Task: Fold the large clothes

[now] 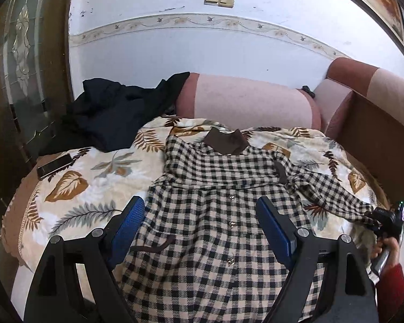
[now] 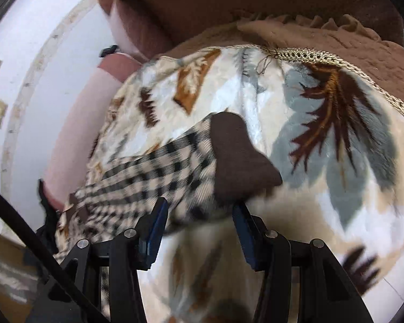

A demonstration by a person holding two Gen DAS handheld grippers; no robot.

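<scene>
A black-and-cream checked shirt with a brown collar lies spread, button side up, on a leaf-print blanket. My left gripper is open above the shirt's lower front, its blue pads either side of the button line. My right gripper is open around the end of the shirt's right sleeve, whose brown cuff lies just ahead of the pads. The right gripper also shows in the left wrist view at the sleeve's end.
A dark garment is heaped at the back left of the blanket. A black phone lies on the blanket's left edge. Pink sofa cushions back the bed against the white wall. A brown frilled blanket edge lies ahead of the right gripper.
</scene>
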